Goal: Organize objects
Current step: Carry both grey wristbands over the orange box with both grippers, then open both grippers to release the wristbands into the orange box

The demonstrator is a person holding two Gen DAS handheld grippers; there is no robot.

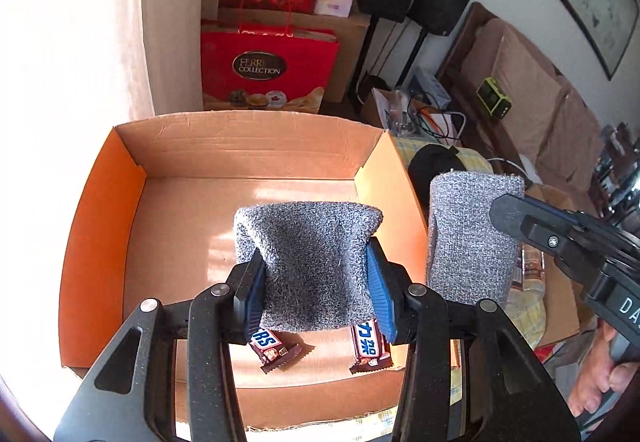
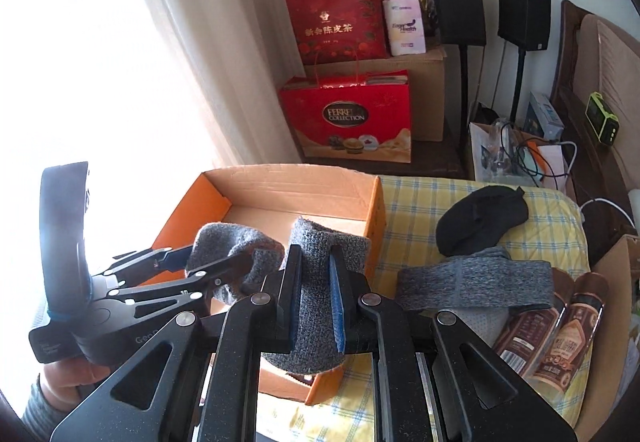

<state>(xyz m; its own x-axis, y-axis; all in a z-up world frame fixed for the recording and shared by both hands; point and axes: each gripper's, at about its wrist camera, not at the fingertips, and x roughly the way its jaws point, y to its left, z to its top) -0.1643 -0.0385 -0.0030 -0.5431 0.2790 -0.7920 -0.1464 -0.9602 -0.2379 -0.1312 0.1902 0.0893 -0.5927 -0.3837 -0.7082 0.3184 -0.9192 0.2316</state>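
Hanging over the orange cardboard box, the left gripper pinches one grey knitted sock while the right gripper clamps another grey sock at the box's edge, both looking soft, light, floppy, best held mid-body.

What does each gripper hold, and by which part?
Left gripper: grey knitted piece, pinched across its lower middle. Right gripper: second grey knitted piece, likewise.

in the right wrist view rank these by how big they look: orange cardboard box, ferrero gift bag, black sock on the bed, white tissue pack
1. orange cardboard box
2. ferrero gift bag
3. black sock, which lies nearer the camera than the bag, so these two are unsure
4. white tissue pack, far off
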